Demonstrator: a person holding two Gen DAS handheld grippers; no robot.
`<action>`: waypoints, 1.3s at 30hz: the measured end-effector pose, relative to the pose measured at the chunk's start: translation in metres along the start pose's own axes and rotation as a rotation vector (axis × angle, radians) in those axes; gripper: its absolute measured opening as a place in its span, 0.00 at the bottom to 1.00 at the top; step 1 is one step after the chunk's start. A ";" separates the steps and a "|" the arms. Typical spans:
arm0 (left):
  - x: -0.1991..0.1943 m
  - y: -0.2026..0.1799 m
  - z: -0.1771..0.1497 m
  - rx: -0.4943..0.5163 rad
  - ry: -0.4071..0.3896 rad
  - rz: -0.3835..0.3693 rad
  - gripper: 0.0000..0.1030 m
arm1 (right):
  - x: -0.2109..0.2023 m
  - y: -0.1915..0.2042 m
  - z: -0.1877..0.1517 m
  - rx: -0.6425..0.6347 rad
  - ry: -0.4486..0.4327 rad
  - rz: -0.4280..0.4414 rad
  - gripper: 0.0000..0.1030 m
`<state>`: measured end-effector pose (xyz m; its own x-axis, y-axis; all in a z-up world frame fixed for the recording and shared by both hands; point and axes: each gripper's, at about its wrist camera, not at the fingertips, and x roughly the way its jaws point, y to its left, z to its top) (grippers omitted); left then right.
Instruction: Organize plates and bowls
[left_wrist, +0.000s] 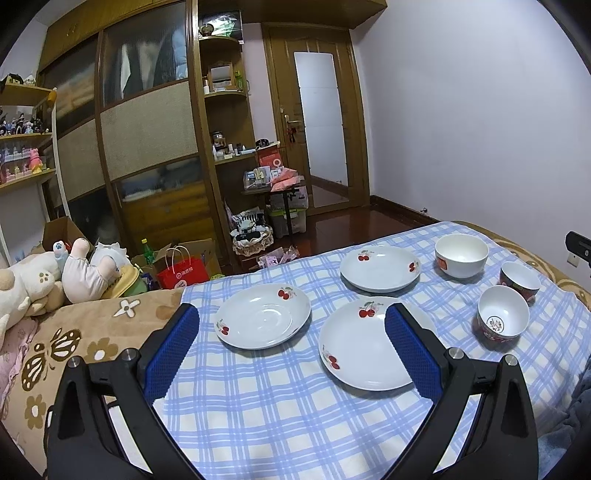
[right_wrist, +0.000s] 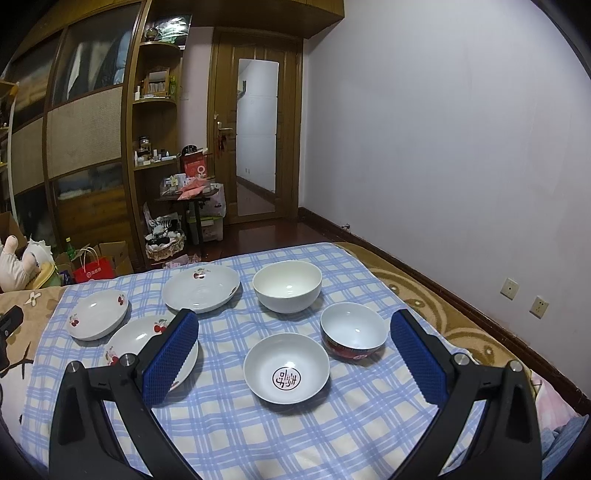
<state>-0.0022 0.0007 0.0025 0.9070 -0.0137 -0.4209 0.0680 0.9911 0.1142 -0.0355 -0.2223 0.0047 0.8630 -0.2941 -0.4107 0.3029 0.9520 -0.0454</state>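
bed (left_wrist: 92, 332), checked cloth (left_wrist: 277, 406), plates (left_wrist: 263, 315), bowls (right_wrist: 287, 286)

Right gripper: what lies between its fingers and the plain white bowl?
In the right wrist view, the bowl with the printed emblem sits between the open right gripper and the plain white bowl; checked cloth elsewhere.

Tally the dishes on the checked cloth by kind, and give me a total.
Cherry plates: 3
Plain white bowl: 1
Red-sided bowls: 2
Total: 6 dishes, all apart on the checked cloth.
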 end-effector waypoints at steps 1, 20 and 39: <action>0.000 0.000 0.000 0.000 0.002 -0.001 0.96 | 0.000 0.001 0.000 0.000 0.000 0.000 1.00; 0.000 -0.002 -0.003 0.008 -0.003 0.004 0.96 | 0.001 0.003 -0.001 -0.003 -0.002 -0.004 1.00; 0.004 0.006 0.005 0.005 0.038 -0.019 0.96 | -0.001 0.008 0.009 -0.017 -0.003 0.021 1.00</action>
<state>0.0042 0.0062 0.0064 0.8892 -0.0279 -0.4568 0.0875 0.9901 0.1098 -0.0305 -0.2152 0.0130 0.8705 -0.2741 -0.4088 0.2775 0.9593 -0.0524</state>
